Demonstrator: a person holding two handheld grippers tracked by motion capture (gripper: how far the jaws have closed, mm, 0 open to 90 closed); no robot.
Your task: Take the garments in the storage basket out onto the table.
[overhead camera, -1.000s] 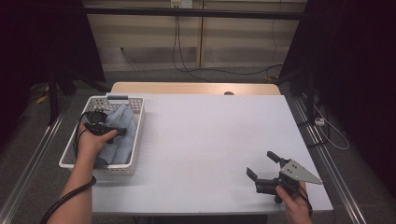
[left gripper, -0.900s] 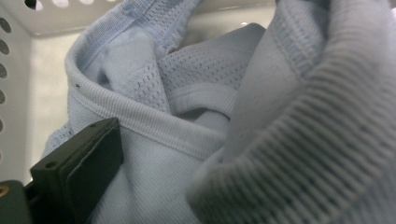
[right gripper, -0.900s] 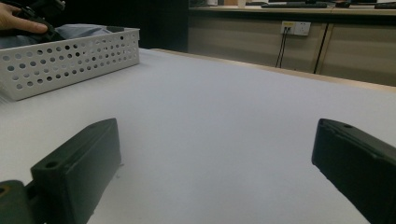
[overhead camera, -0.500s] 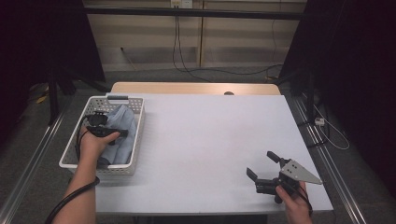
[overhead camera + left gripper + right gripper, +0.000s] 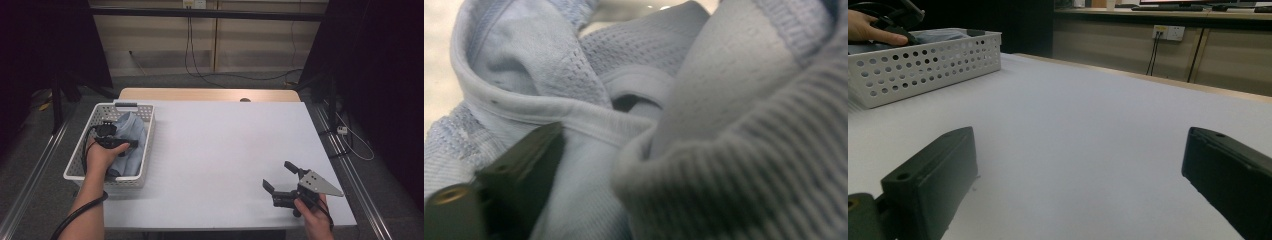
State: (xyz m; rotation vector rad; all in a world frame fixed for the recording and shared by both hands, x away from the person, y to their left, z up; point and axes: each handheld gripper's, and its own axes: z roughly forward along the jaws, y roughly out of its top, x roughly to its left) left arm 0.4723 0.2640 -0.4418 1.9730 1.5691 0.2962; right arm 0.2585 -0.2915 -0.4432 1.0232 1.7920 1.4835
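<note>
Softly ribbed, pale blue knitted clothes (image 5: 634, 100) are lying crumpled in the perforated white basket (image 5: 82, 150). Left tongs (image 5: 131, 144) are closing, buried among them without pinching yet; right tongs (image 5: 280, 176) are gaping, well apart on the bench (image 5: 225, 145).

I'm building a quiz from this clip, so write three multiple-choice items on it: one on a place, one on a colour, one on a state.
1. Where does the light blue garment lie?
A. In the white basket at the table's left edge
B. Spread on the table's middle
C. On the floor

2. What colour is the table top?
A. Black
B. White
C. Red

3. How do the right gripper's jaws stand?
A. Clamped on cloth
C. Shut on nothing
B. Wide apart with nothing between them

Answers:
1 A: the high view shows the cloth inside the perforated basket, with the left gripper reaching into it.
2 B: the bare surface is white in the high view and the right gripper view.
3 B: the right gripper view shows only bare table between the two jaws.
</note>
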